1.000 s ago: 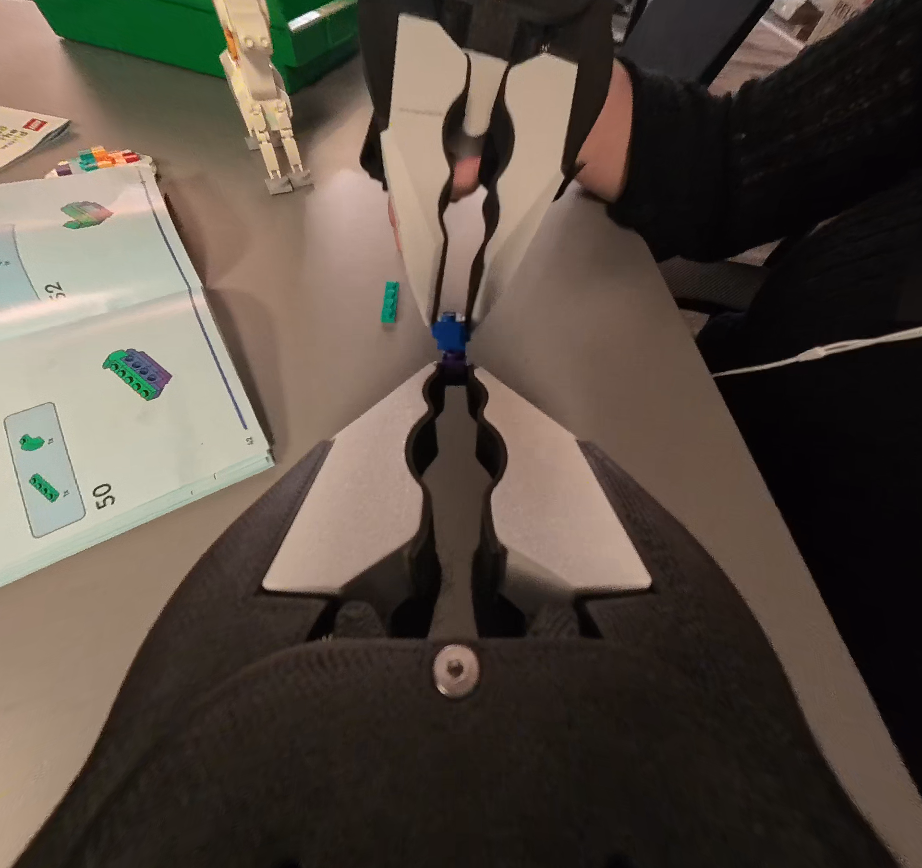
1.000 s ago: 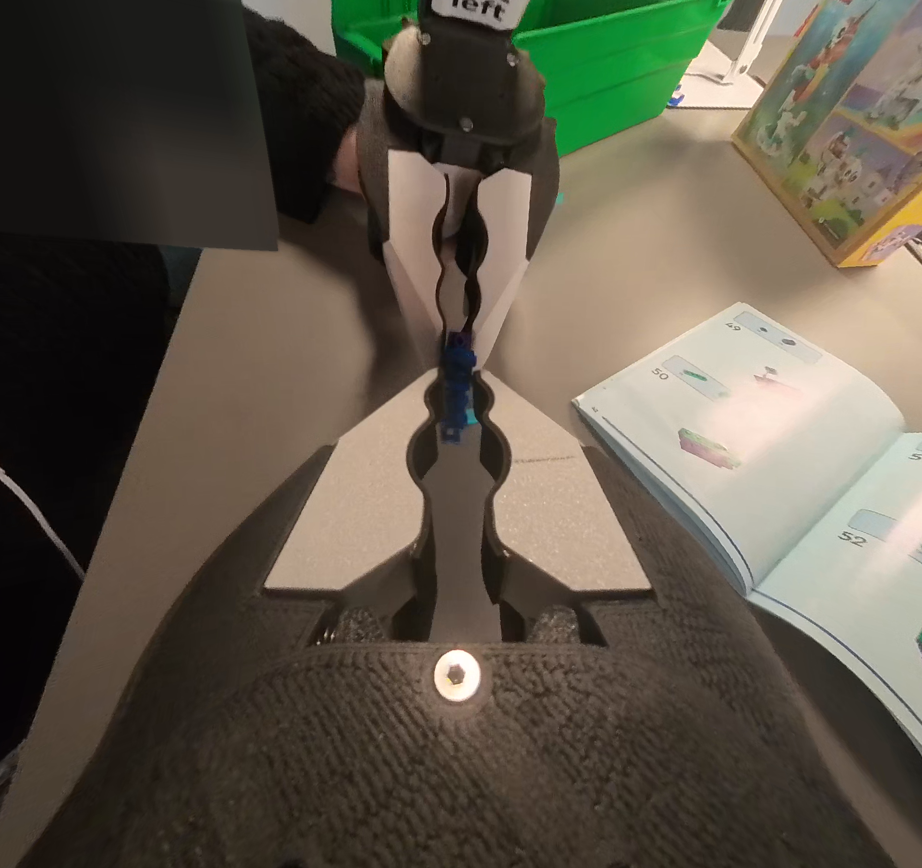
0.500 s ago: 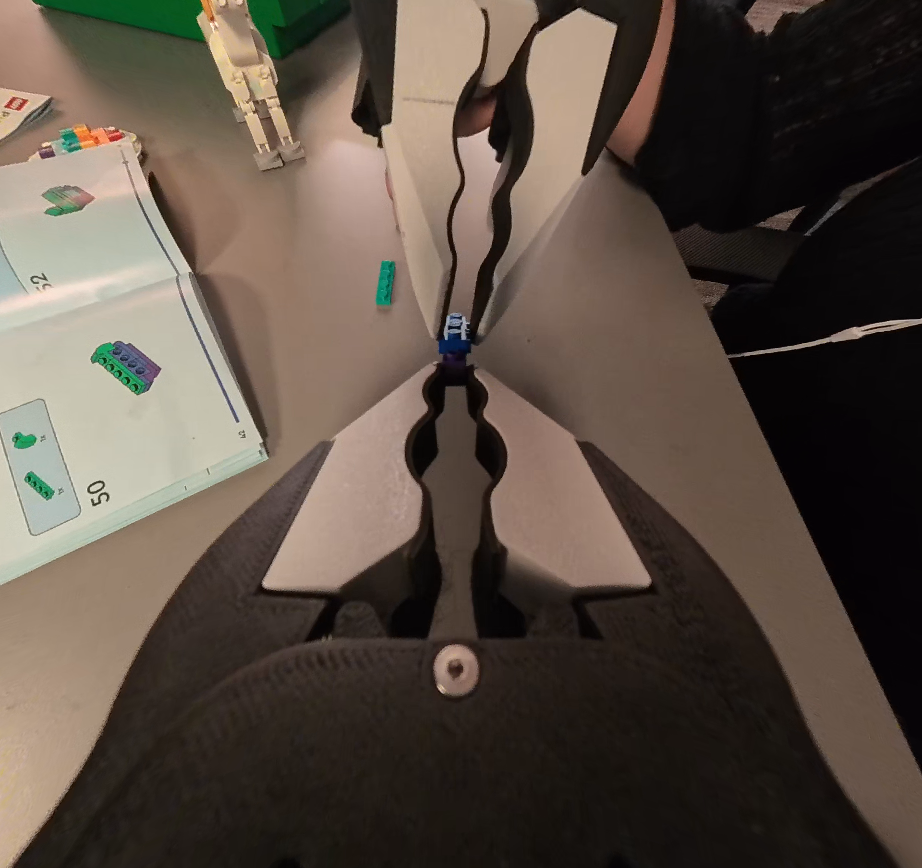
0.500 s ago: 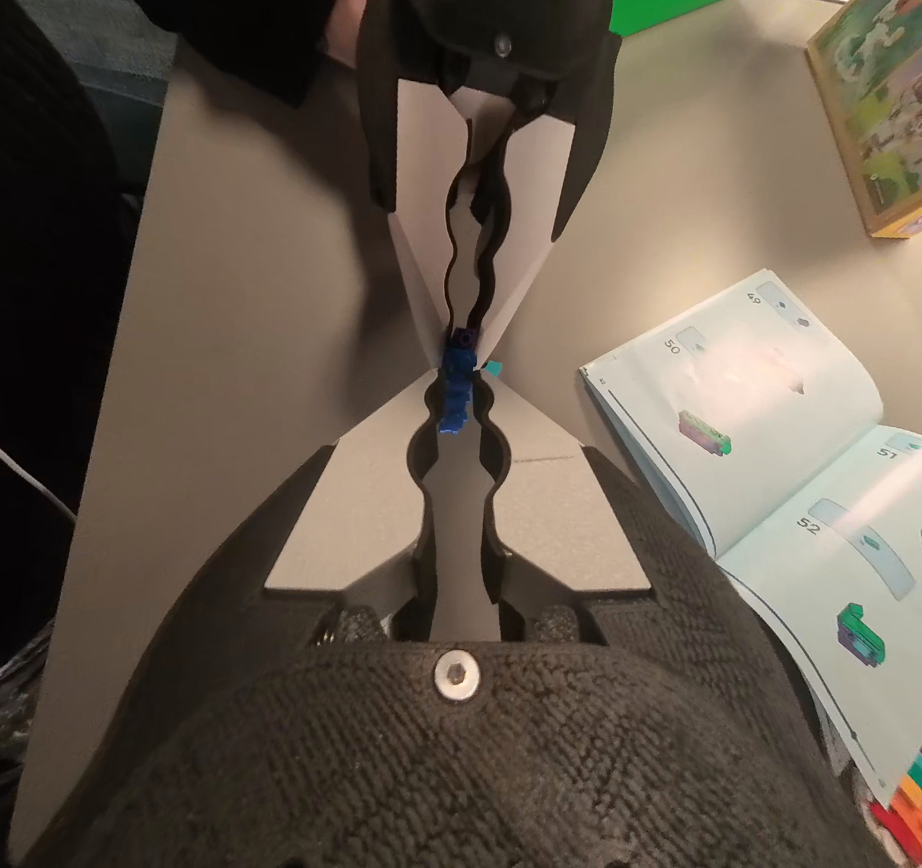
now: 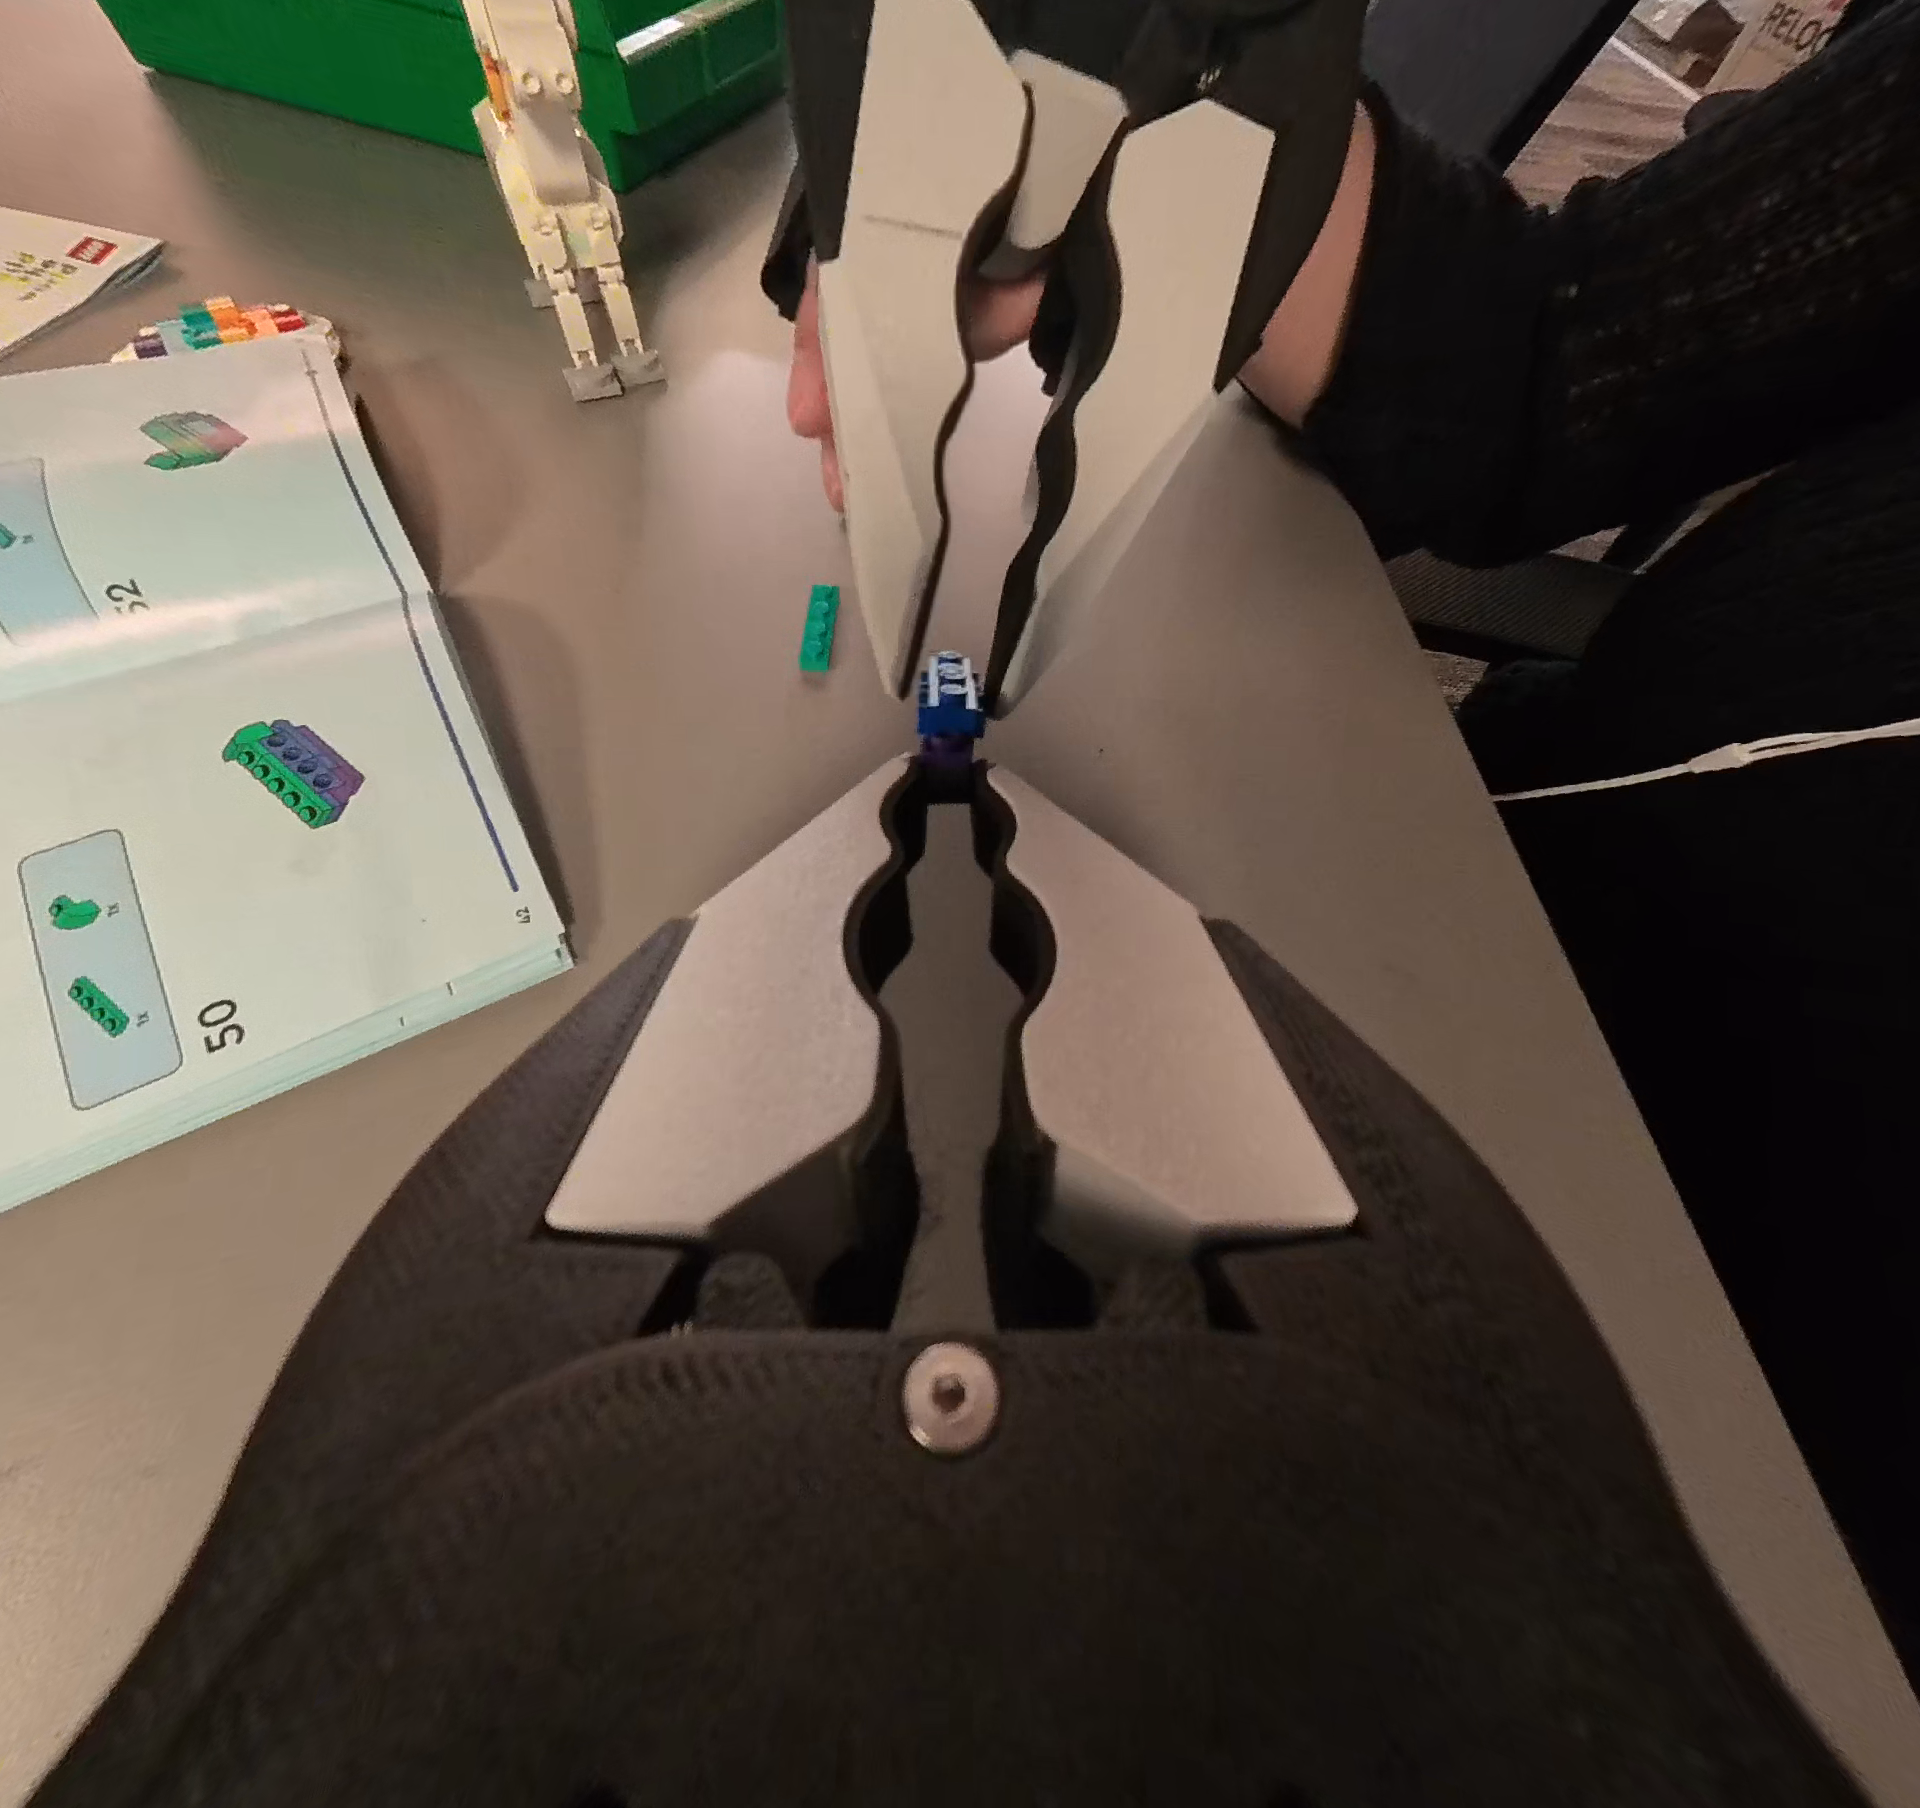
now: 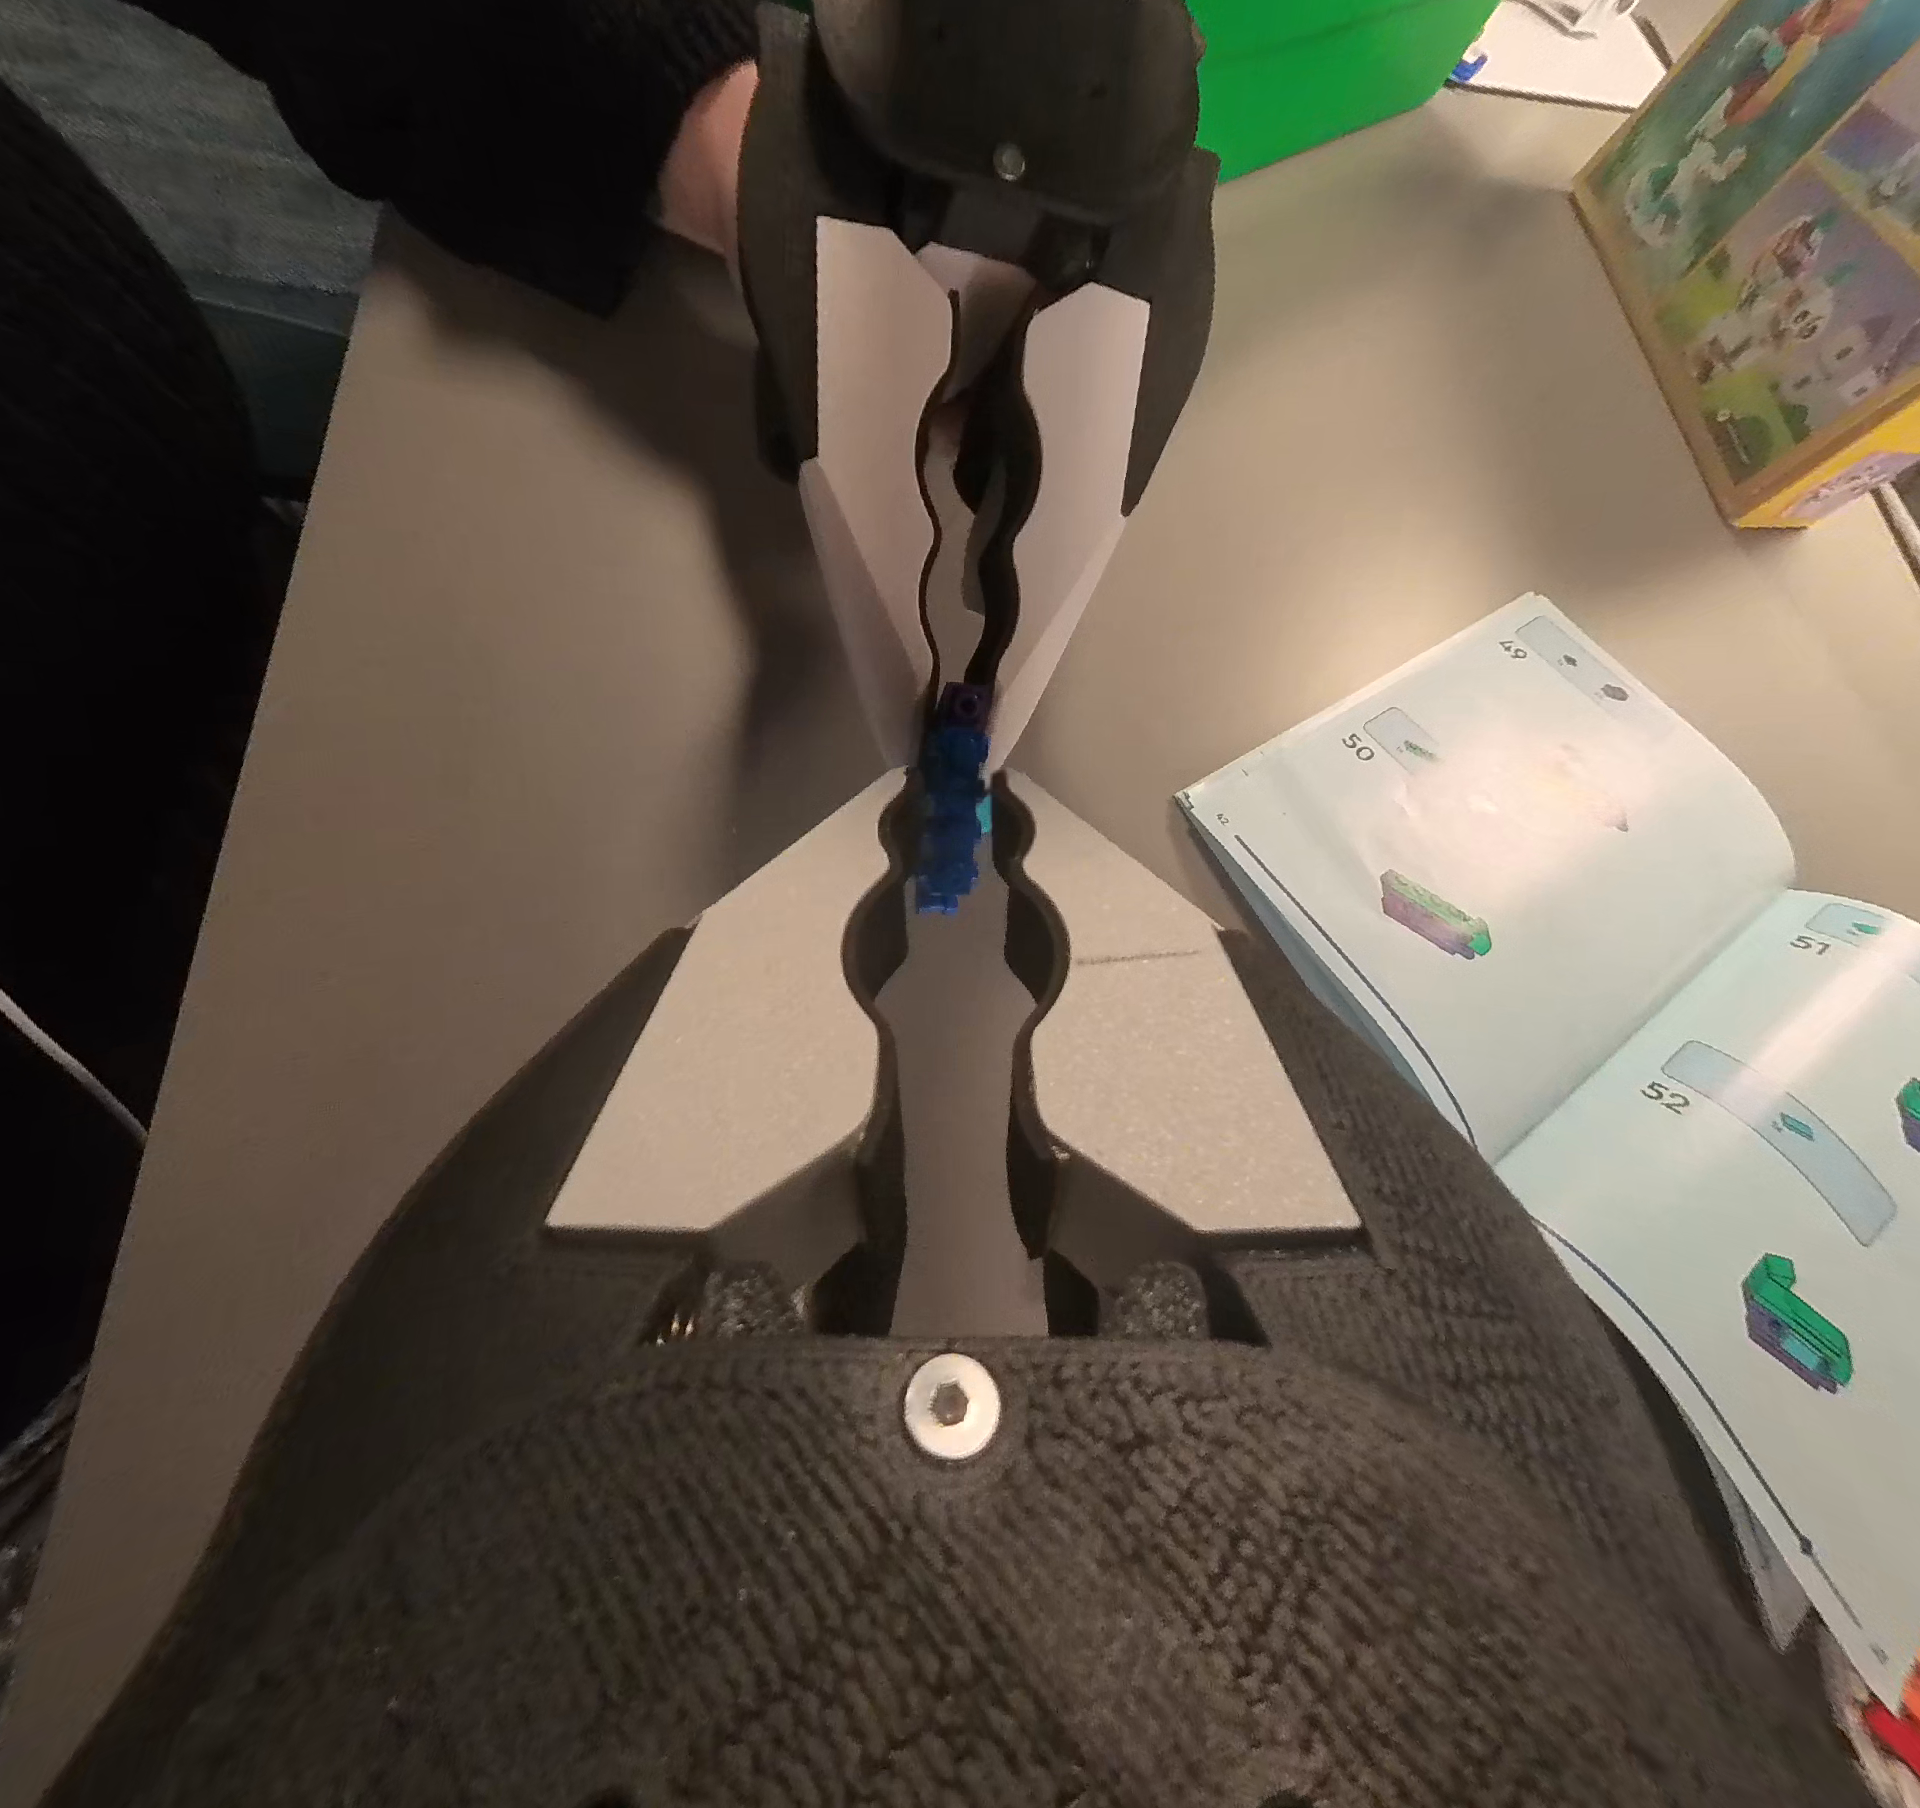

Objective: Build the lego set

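Grippers meet tip to tip above the grey table (image 5: pixel 1195 823): the left gripper (image 5: pixel 948 771) pinches the purple end of a small blue brick stack (image 5: pixel 950 704), while the right gripper (image 6: pixel 948 792) is clamped narrowly on its blue end. A loose teal brick (image 5: pixel 819 628) lies just left of them, near the open instruction booklet (image 5: pixel 208 719). Farther off stands a white llama figure (image 5: pixel 551 158).

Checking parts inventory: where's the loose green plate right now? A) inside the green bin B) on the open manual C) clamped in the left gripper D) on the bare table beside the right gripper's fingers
D: the green plate lies flat on the grey table, just beside the right gripper, free of both grippers.
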`<state>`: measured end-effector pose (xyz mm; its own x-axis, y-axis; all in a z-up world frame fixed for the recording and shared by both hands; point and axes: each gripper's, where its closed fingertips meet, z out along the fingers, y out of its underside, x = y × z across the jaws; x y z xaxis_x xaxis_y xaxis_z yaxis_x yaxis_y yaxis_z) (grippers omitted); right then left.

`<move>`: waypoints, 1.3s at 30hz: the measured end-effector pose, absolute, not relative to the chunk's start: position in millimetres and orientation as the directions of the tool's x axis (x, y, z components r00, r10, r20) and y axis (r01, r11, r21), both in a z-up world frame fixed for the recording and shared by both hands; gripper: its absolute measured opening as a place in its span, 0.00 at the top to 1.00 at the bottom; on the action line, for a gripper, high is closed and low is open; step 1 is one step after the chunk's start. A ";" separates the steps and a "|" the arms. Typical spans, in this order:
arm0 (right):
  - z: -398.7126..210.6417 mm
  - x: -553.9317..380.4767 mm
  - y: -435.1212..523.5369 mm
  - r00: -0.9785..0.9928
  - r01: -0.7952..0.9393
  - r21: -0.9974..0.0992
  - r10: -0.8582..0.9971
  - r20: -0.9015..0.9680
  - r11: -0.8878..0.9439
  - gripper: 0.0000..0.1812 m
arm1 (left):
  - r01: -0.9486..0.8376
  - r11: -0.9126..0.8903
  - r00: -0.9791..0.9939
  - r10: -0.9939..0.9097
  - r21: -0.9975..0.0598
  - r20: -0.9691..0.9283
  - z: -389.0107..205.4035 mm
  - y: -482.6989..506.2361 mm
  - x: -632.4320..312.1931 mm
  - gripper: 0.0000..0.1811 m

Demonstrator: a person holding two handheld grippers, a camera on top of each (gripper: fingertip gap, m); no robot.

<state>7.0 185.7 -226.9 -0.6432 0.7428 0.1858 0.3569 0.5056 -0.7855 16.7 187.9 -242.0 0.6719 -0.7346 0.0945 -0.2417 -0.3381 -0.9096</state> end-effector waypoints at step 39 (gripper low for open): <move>-210.1 -34.0 199.5 -0.028 0.118 -0.035 0.038 0.999 0.992 0.89 | 0.055 -0.408 0.742 -0.594 -0.911 0.311 -218.0 200.8 -10.8 0.96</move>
<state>-34.0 199.5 -210.1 -0.0284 0.0382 0.9989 0.1185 0.9924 -0.0345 -10.8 200.8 -218.0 0.7421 -0.5937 0.3110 0.0551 -0.4084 -0.9111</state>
